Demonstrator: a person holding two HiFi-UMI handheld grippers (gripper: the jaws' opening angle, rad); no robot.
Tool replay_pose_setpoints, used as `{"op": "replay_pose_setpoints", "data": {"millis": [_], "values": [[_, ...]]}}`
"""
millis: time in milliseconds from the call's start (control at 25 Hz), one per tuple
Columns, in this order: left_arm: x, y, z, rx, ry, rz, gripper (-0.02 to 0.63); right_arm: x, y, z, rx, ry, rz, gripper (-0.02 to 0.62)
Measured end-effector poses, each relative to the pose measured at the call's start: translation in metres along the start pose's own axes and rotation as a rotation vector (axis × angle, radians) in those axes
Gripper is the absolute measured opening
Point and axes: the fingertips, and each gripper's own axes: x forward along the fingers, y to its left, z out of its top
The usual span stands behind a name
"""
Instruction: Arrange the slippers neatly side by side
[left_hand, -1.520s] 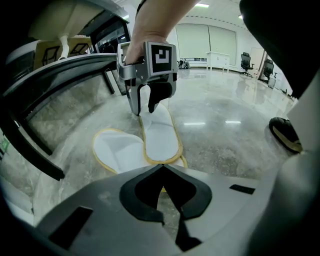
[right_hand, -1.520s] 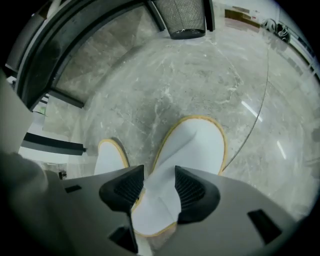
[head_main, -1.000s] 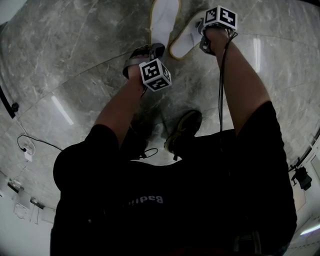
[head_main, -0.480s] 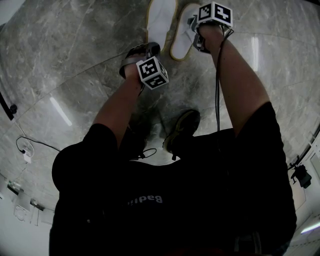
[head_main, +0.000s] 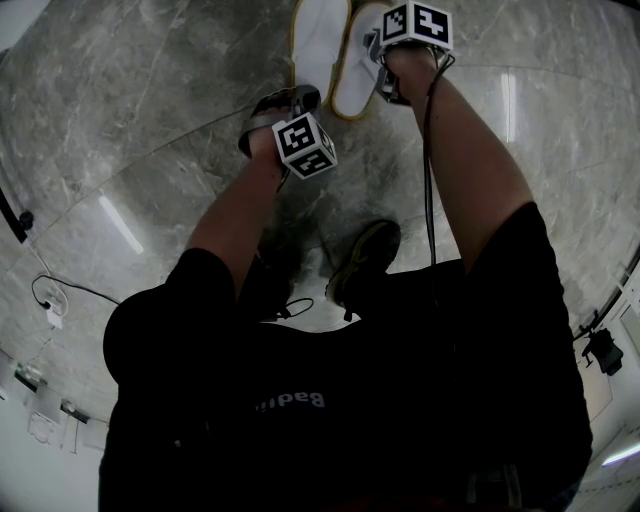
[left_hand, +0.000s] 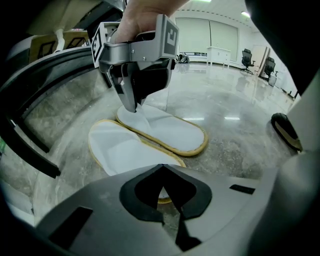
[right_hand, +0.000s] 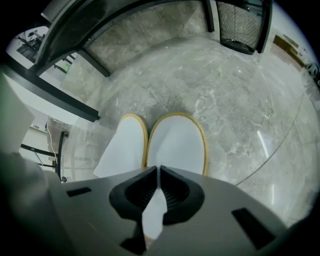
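Two white slippers with yellow trim lie on the grey marble floor. In the head view the left slipper (head_main: 318, 45) and the right slipper (head_main: 352, 80) sit side by side at the top. My right gripper (head_main: 381, 66) is shut on the right slipper's white upper. The right gripper view shows that fabric pinched between the jaws (right_hand: 157, 172), with the left slipper (right_hand: 125, 145) and right slipper (right_hand: 177, 142) nearly parallel and touching. My left gripper (head_main: 285, 100) hovers shut and empty just short of the near slipper (left_hand: 125, 147); beyond it the right gripper (left_hand: 134, 105) holds the far slipper (left_hand: 172, 131).
The person's dark shoe (head_main: 366, 260) stands on the floor below the grippers. A cable and plug (head_main: 52, 295) lie at the left. A black frame leg (right_hand: 55, 97) and a wire basket (right_hand: 241, 25) stand beyond the slippers.
My right gripper has moved left with the right slipper, swinging it from an outward slant to lie alongside the left slipper. The left gripper has stayed almost still.
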Motion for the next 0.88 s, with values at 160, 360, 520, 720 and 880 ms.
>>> {"op": "replay_pose_setpoints", "data": {"millis": [160, 360, 520, 720, 880], "values": [[-0.001, 0.0, 0.001, -0.004, -0.005, 0.002, -0.006, 0.002, 0.004, -0.001, -0.006, -0.018, 0.022, 0.018], [-0.002, 0.003, 0.003, -0.011, -0.012, 0.008, -0.006, -0.001, 0.007, 0.001, -0.021, -0.041, 0.044, 0.023], [-0.006, 0.005, 0.006, -0.015, -0.017, 0.013, -0.006, -0.008, 0.01, 0.003, -0.004, -0.071, 0.059, 0.098], [-0.013, 0.008, 0.012, -0.028, -0.03, 0.025, -0.006, -0.021, 0.006, 0.002, 0.01, -0.1, 0.044, 0.104], [-0.025, 0.005, 0.02, -0.044, -0.04, 0.017, -0.006, -0.034, 0.011, -0.008, 0.018, -0.113, 0.05, 0.104]]}}
